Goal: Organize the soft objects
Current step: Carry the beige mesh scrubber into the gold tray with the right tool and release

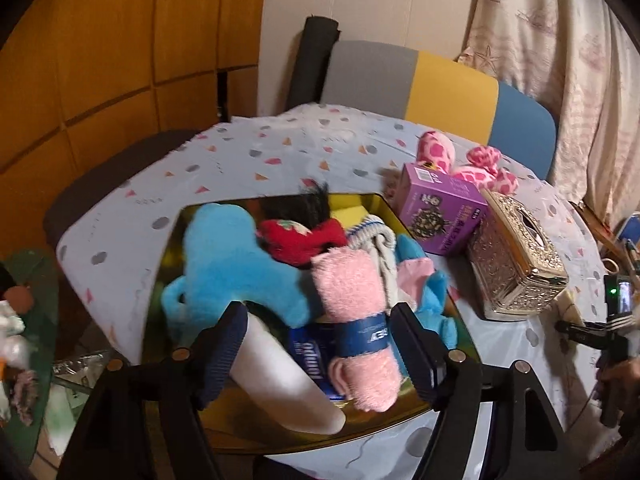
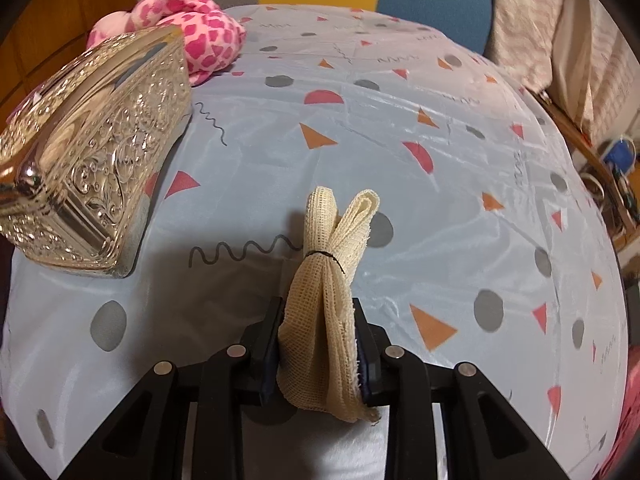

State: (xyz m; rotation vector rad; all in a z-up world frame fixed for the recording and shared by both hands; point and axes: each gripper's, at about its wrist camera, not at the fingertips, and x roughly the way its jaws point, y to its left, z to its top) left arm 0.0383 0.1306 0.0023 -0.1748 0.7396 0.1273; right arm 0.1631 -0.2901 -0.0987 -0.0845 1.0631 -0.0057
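Note:
In the left wrist view my left gripper [image 1: 316, 320] is open above a gold tray [image 1: 384, 208] piled with soft things: a blue plush [image 1: 228, 264], a red plush [image 1: 300, 240], a rolled pink towel [image 1: 352, 320] with a blue band, a striped cloth [image 1: 376, 240] and a white roll [image 1: 280, 368]. The pink towel lies between the fingers, untouched. In the right wrist view my right gripper [image 2: 318, 344] is shut on a cream mesh cloth bundle [image 2: 332, 264] tied with a black band, held just above the tablecloth. A pink spotted plush [image 2: 200, 20] lies at the far side.
An ornate silver tissue box [image 2: 92, 140] stands left of the right gripper; it also shows in the left wrist view [image 1: 516, 260]. A purple carton [image 1: 440, 208] stands beside the tray. A grey, yellow and blue chair back [image 1: 440, 84] is behind the table [image 1: 248, 148].

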